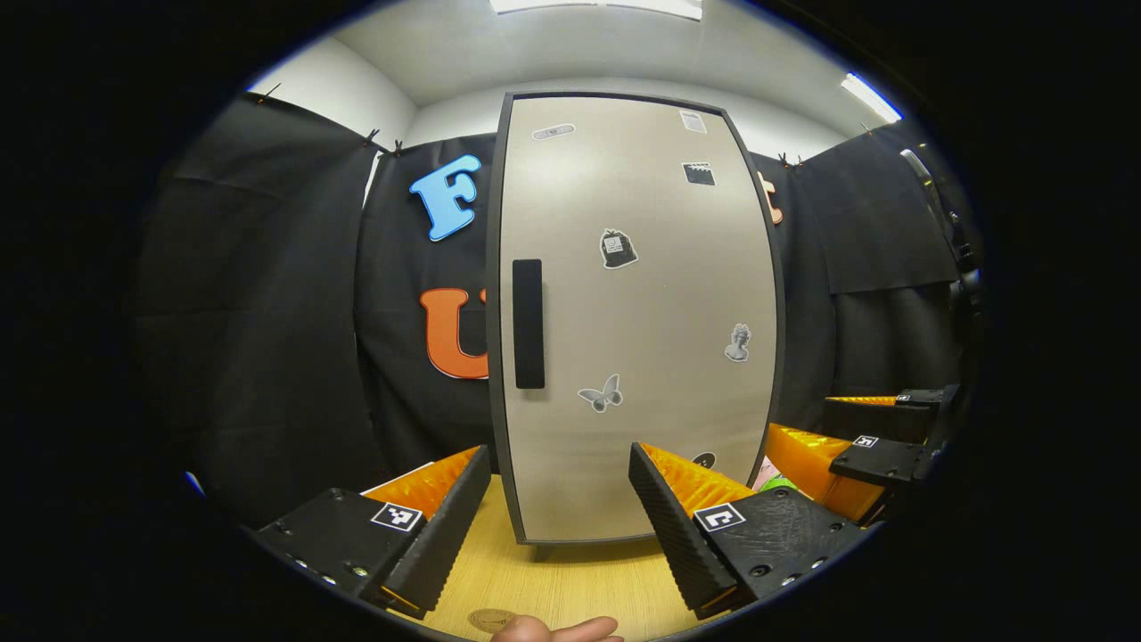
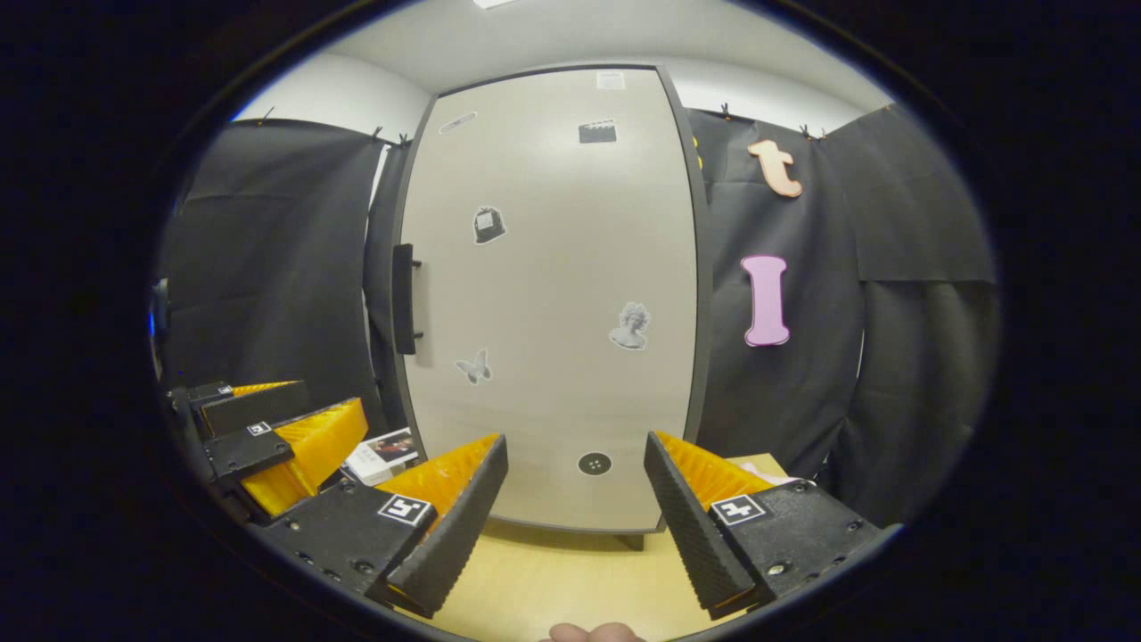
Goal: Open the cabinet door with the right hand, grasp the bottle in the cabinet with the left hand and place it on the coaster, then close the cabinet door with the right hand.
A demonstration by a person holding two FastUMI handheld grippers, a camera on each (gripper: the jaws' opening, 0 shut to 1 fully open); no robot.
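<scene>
Cabinet door (image 1: pixel 637 312) closed, hiding its contents; both grippers' jaws gape, empty.

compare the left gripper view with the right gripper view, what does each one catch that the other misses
Left gripper view: a round coaster on the table's near edge, and a green object past the door's right side.

Right gripper view: a booklet left of the cabinet.

Both: the shut cabinet door with its dark handle, the wooden table, and both open tongs.
</scene>
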